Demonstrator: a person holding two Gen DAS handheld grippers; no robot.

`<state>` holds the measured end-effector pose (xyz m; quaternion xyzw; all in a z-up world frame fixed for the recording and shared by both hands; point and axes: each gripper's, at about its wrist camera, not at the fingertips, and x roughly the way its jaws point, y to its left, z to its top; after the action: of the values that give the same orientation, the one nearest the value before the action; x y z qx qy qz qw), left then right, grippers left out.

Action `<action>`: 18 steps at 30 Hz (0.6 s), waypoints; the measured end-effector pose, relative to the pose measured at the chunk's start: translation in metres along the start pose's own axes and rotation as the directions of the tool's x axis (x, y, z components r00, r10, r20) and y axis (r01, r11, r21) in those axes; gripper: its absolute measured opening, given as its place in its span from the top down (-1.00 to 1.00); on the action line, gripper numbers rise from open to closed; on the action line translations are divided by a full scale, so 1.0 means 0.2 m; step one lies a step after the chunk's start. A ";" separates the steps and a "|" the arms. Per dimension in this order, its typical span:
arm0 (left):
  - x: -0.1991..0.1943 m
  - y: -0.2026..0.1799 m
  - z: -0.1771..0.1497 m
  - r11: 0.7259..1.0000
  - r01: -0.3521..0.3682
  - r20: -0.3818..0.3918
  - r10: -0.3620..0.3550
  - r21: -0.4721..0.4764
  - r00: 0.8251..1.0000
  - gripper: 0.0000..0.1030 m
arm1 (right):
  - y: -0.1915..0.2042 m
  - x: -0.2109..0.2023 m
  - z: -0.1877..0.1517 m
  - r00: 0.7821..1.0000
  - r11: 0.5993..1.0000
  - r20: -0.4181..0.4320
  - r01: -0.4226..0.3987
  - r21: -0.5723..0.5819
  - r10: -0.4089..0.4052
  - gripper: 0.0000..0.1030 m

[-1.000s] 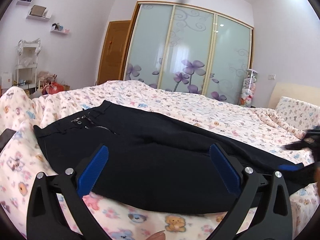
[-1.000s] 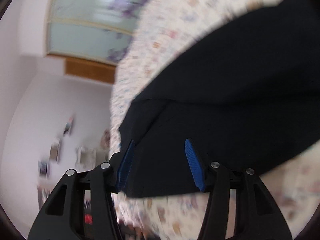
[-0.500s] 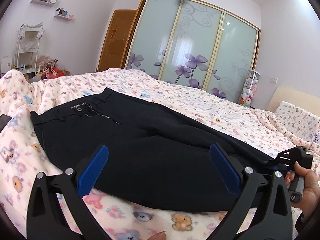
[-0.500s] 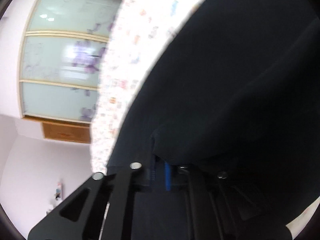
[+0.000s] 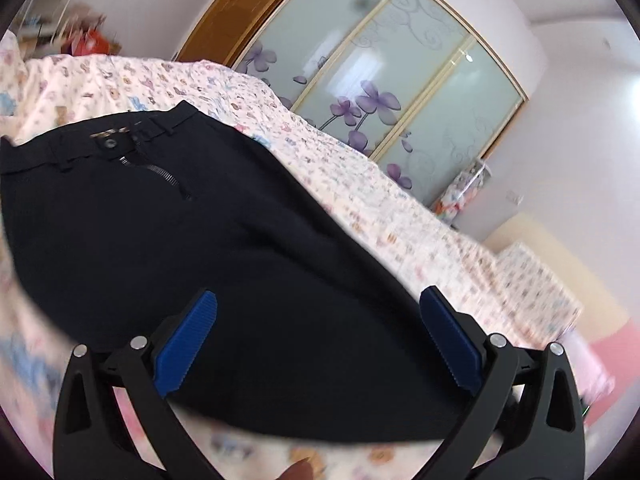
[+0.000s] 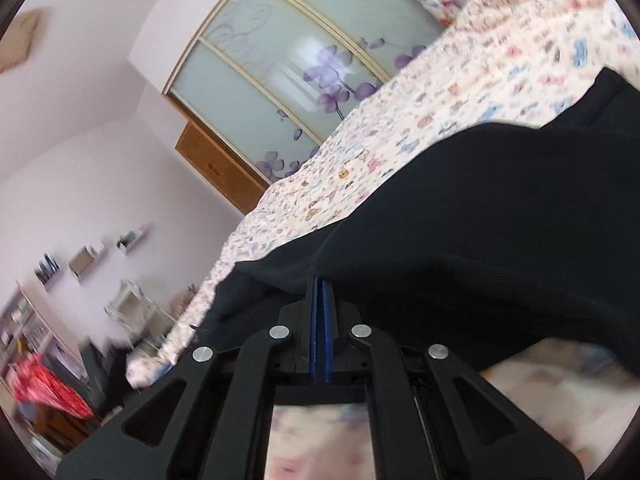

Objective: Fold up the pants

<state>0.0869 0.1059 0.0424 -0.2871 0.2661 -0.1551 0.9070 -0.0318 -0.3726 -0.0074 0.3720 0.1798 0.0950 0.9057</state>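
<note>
Black pants [image 5: 180, 232] lie spread on the bed, waistband with button and open zipper at the upper left of the left wrist view. My left gripper [image 5: 318, 340] is open, its blue pads over the pants' thigh area, holding nothing. In the right wrist view the pants [image 6: 500, 220] are lifted and draped. My right gripper [image 6: 319, 292] is shut on a fold of the black fabric near its edge.
The bed has a cream quilt with small animal prints [image 5: 360, 168]. A sliding wardrobe with purple flower glass doors [image 5: 380, 80] and a wooden door [image 6: 216, 168] stand behind. Wall shelves and a rack [image 6: 80, 264] are at the left.
My right gripper has shut on the pants and lifted the fabric, tilting its view. My left gripper has moved forward over the pants and stays open.
</note>
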 end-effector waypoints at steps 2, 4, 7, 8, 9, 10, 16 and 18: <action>0.12 -0.02 0.16 1.000 0.024 -0.052 -0.024 -0.014 0.998 -0.97 | -0.03 0.02 0.00 1.000 0.999 0.011 -0.026 0.023 0.025 0.98; 0.27 -0.03 0.28 0.998 0.042 -0.111 -0.048 -0.053 0.993 -0.97 | -0.08 0.03 0.00 0.999 0.996 -0.006 -0.051 0.073 0.051 0.98; 0.53 -0.03 0.45 0.992 0.016 -0.197 -0.040 -0.124 0.980 -0.97 | -0.15 0.07 -0.02 0.993 0.984 -0.058 -0.091 0.150 0.100 0.95; 0.62 -0.02 0.49 0.988 -0.009 -0.216 -0.026 -0.156 0.976 -0.97 | -0.17 0.07 -0.02 0.991 0.979 -0.058 -0.110 0.169 0.121 0.94; 0.70 0.00 0.53 0.982 -0.033 -0.224 -0.009 -0.186 0.974 -0.97 | -0.18 0.07 -0.02 0.989 0.977 -0.055 -0.129 0.168 0.140 0.93; 0.77 0.00 0.55 0.978 -0.047 -0.231 -0.001 -0.204 0.973 -0.97 | -0.17 0.07 -0.02 0.987 0.977 -0.052 -0.143 0.161 0.153 0.83; 1.17 0.06 0.68 0.953 -0.061 -0.270 -0.023 -0.296 0.963 -0.97 | -0.12 0.05 -0.03 0.980 0.978 -0.029 -0.195 0.079 0.198 -0.20; 1.27 0.08 0.70 0.953 -0.111 -0.261 0.035 -0.282 0.965 -0.96 | -0.11 0.05 -0.04 0.979 0.977 -0.039 -0.198 0.076 0.202 -0.20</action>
<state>0.3743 0.0698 0.0310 -0.3867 0.4103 -0.1150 0.8179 -0.0251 -0.3810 -0.0302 0.4181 0.1657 0.1878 0.8732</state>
